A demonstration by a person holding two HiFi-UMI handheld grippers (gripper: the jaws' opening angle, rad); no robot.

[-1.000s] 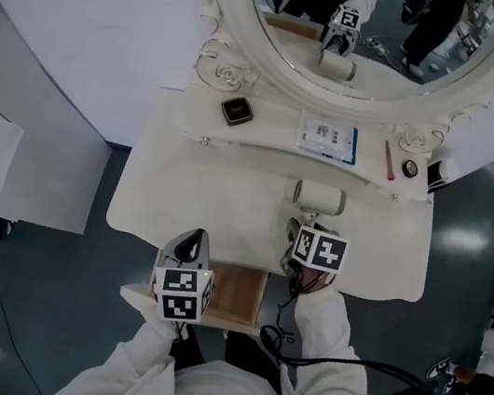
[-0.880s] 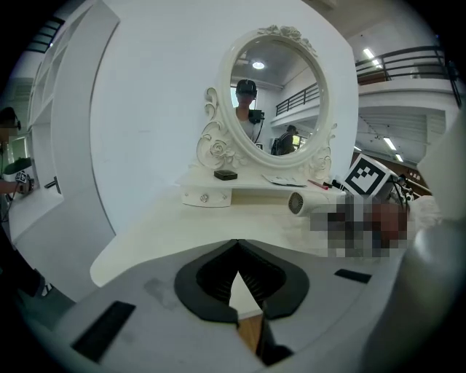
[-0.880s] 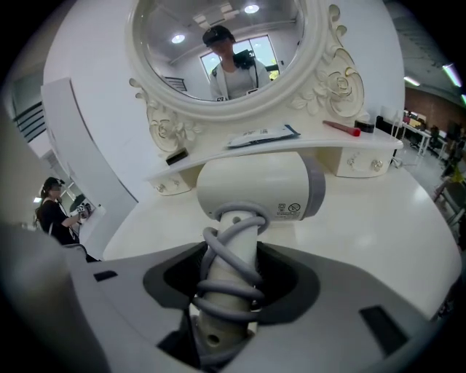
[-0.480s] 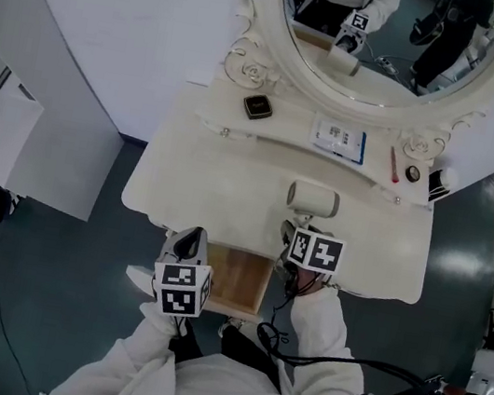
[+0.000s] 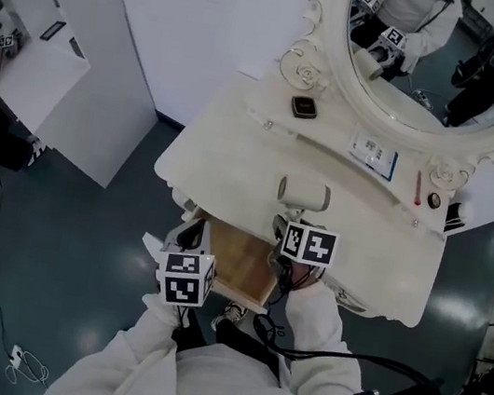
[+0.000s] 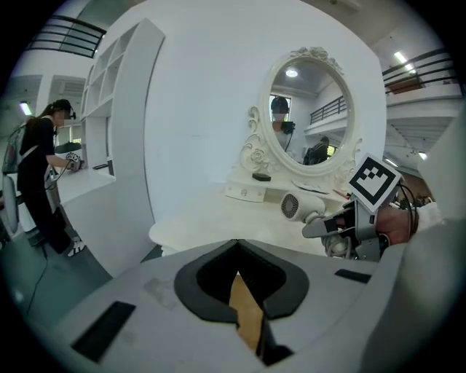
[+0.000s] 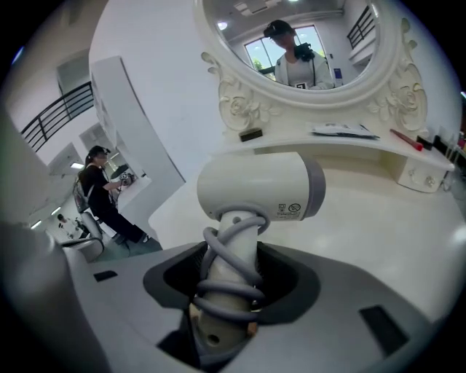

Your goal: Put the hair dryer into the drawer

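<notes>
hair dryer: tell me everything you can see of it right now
White matte-plastic hair dryer: short round barrel with a grey end band and a small label, handle wound with its grey cord. The right gripper is shut on the handle; the barrel points crosswise over the dressing table, outside the open drawer. Whether it touches the tabletop I can't tell.
</notes>
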